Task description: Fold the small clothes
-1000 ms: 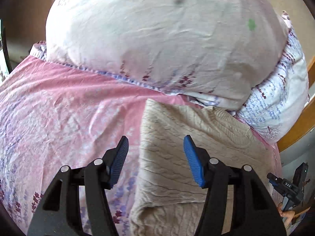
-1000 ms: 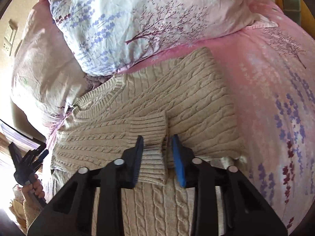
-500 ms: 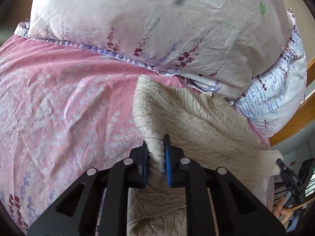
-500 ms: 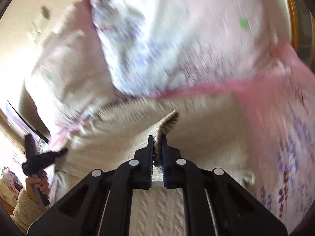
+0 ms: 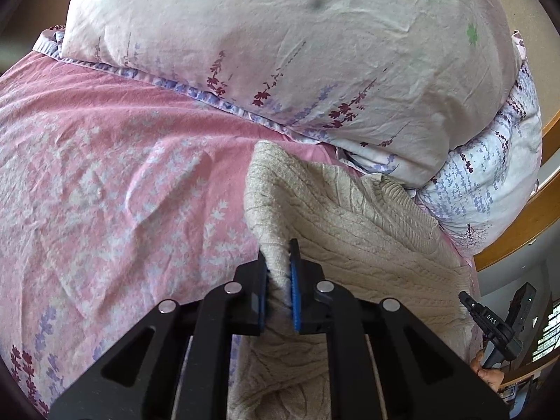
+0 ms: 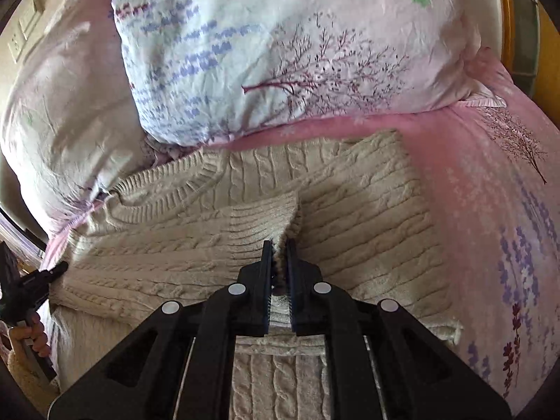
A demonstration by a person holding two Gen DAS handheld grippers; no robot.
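Observation:
A cream cable-knit sweater (image 6: 367,203) lies on a pink floral bedsheet (image 6: 490,182), its ribbed collar toward the pillows. My right gripper (image 6: 279,245) is shut on the cuff of a sleeve (image 6: 266,220) folded across the sweater's chest. In the left wrist view the same sweater (image 5: 350,224) shows from its side. There my left gripper (image 5: 279,248) is shut on a pinched ridge of the sweater's folded edge, raised a little off the sheet (image 5: 122,182).
Two floral pillows (image 6: 280,45) (image 5: 280,45) lie just beyond the sweater's collar. A wooden bed frame (image 5: 525,224) runs at the right of the left wrist view. The other hand-held gripper shows at each view's edge (image 5: 497,329) (image 6: 24,290).
Both grippers went from open to shut on the sweater: the left on its side edge, the right on the sleeve cuff. Both pinched folds have been lifted slightly.

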